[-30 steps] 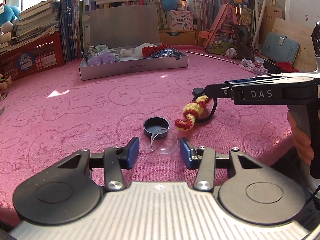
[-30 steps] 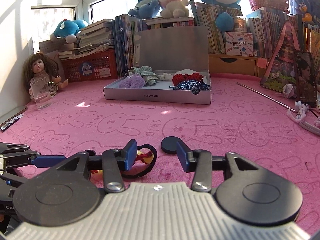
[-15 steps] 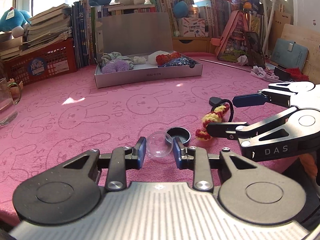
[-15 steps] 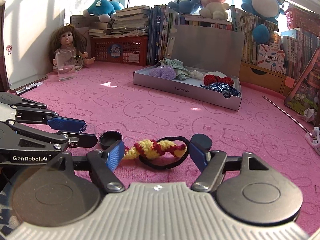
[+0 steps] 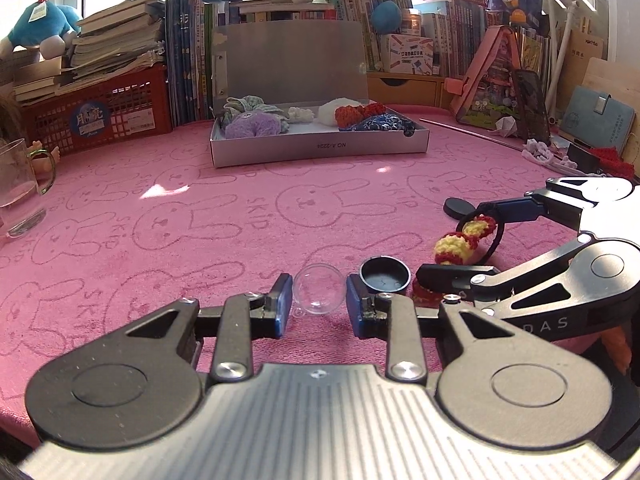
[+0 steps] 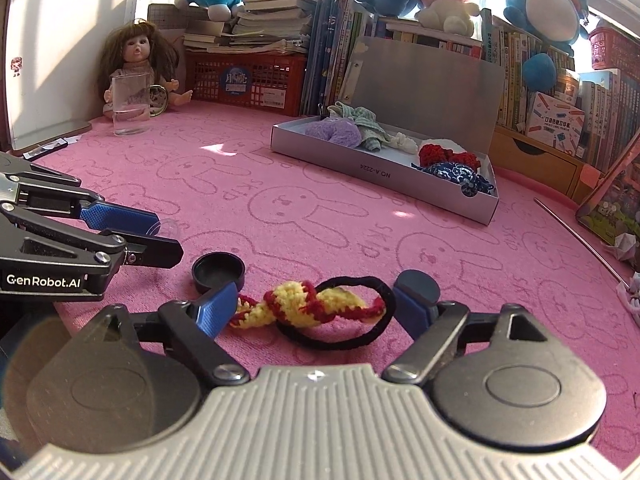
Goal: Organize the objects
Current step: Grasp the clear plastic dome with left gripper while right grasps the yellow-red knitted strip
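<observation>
Pink cloth (image 5: pixel 160 208) holds a gray box (image 5: pixel 320 148) already carrying several soft items. Left gripper (image 5: pixel 319 300) brackets the clear ball (image 5: pixel 319 294), grip uncertain; right gripper (image 6: pixel 316 304), spread wide, straddles the crocheted hair tie (image 6: pixel 316 308). Both, plus 2 black caps, seem left.

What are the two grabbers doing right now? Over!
Left hand-held gripper open around clear ball. Right hand-held gripper open around yellow-red hair tie. Black cap sits close beside both.

box (image 6: pixel 384 176): "NO.A-2224" | left tongs (image 6: pixel 160 236): "GenRobot.AI" | right tongs (image 5: pixel 456 240): "DAS", possibly cropped | cloth (image 5: pixel 256 212): "SKIP"
</observation>
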The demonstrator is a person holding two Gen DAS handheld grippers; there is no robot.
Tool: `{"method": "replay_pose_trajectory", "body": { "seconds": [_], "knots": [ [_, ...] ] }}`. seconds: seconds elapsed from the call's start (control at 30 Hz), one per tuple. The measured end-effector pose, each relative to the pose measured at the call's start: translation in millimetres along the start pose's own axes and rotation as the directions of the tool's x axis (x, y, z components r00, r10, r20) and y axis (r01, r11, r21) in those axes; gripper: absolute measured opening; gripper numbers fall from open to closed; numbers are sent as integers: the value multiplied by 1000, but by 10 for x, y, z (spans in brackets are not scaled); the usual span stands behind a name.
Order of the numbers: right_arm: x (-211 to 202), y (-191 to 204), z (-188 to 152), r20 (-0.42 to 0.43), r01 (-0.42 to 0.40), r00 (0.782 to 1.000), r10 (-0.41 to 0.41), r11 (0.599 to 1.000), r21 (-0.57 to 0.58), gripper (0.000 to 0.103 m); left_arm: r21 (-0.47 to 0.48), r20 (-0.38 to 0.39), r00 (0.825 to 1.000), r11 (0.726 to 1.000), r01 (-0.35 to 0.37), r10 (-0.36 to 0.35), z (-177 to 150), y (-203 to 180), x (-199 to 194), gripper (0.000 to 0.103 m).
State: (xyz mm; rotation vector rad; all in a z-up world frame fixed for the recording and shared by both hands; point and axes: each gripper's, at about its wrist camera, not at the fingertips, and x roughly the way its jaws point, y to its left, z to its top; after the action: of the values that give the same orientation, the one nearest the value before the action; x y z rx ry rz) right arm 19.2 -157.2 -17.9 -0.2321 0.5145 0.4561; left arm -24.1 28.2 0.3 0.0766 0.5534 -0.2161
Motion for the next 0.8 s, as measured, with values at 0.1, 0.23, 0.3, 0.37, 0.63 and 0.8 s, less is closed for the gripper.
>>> {"method": "replay_pose_trajectory", "body": {
  "seconds": [0.1, 0.23, 0.3, 0.37, 0.63, 0.8],
  "knots": [
    [-5, -21, 5, -3, -4, 1000, 4, 1000, 24, 90, -5, -4, 1000, 1000, -3, 3, -5, 5, 11, 34],
    [-149, -40, 34, 62, 21, 998, -25, 998, 58, 91, -12, -2, 1000, 1000, -9, 9, 2, 26, 16, 34],
    [-237, -35, 56, 105, 36, 994, -42, 997, 64, 92, -16, -3, 1000, 1000, -13, 13, 7, 34, 24, 34],
    [-300, -14, 74, 131, 35, 990, -43, 998, 61, 94, -20, -5, 1000, 1000, -15, 15, 8, 40, 35, 34],
    [-274, 153, 19, 117, 6, 993, -9, 1000, 26, 79, -30, -8, 1000, 999, -16, 16, 4, 45, 51, 34],
    [-145, 152, -24, 56, 36, 998, -37, 999, 16, 77, -35, -8, 1000, 999, -19, 19, 1, 52, 51, 34]
  ]
}}
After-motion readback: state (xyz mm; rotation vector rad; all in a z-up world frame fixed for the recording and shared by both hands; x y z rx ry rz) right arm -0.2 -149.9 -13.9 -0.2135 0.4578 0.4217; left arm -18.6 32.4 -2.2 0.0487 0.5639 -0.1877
